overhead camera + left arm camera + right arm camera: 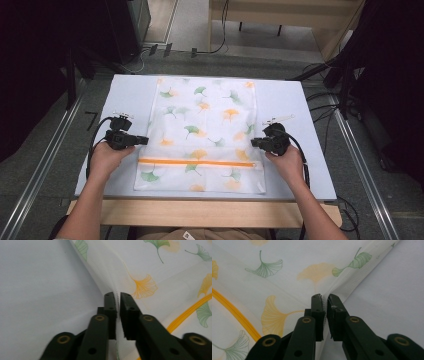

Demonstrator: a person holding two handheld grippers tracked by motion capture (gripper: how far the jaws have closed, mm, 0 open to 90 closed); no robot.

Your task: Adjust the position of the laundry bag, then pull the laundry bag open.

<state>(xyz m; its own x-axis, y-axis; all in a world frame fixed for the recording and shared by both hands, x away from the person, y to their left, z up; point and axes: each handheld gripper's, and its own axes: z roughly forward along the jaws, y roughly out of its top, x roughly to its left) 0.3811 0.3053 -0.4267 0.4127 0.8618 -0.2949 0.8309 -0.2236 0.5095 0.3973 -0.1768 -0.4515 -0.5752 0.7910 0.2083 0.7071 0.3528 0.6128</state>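
Pale table (300, 150), both jaws at mesh bag (205, 130) edges

You are reading no text, label, brand, number or sign here; the bag (205, 135) is showing only a leaf print, unlettered.

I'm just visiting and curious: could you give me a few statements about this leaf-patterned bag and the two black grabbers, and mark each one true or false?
1. The mesh bag lies flat on the pale table. True.
2. Its zipper is blue. False: it is orange.
3. The left gripper has the bag's side edge between its jaws. True.
4. The right gripper hangs over bare table, away from the bag. False: its jaws straddle the bag's opposite edge.
5. The bag is printed with green and orange leaves. True.
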